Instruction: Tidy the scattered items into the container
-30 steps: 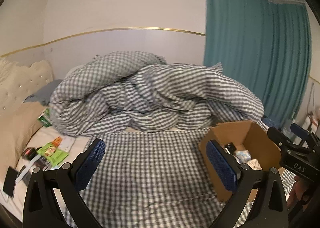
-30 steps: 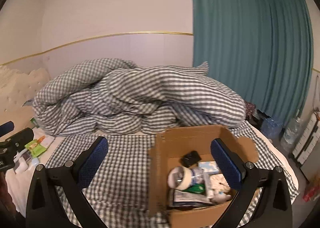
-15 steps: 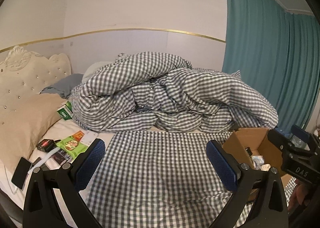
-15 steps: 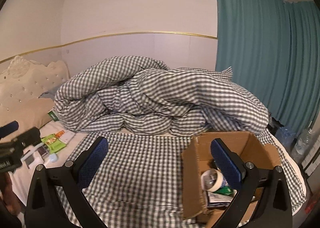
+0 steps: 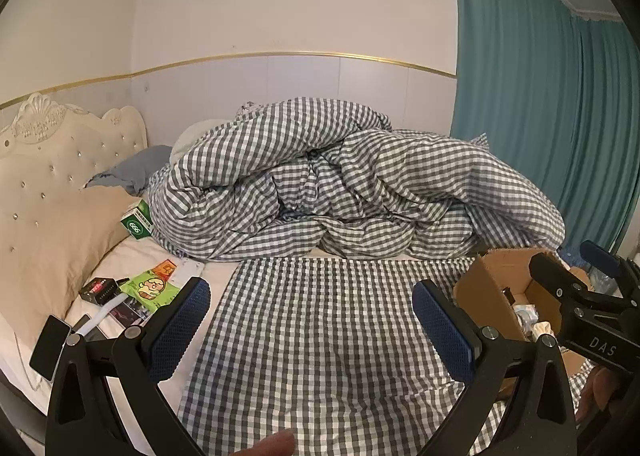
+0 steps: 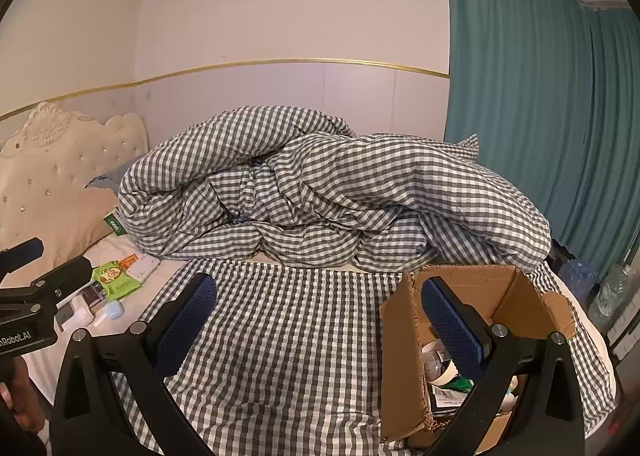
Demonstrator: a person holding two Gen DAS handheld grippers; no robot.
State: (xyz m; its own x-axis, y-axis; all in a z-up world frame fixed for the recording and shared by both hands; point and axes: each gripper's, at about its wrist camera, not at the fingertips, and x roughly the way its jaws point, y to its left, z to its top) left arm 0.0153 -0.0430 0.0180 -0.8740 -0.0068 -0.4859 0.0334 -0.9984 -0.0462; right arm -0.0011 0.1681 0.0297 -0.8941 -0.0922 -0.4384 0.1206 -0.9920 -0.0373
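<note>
Left wrist view: left gripper point(image 5: 310, 330) spread wide, nothing held, over the checked sheet point(image 5: 320, 320).
Right wrist view: right gripper point(image 6: 316, 322) also wide open and empty; its right finger point(image 6: 450, 326) overlaps the box point(image 6: 404, 356) in view.
Box: on the sheet, partly filled.
Scattered items: green packet point(image 5: 150, 290), black box point(image 5: 98, 288), phone point(image 5: 50, 346), well left of the box by the pillow point(image 5: 60, 244).
Advice: probably go left, pick one item alone, and close on its edges rather than pinching bedding.
</note>
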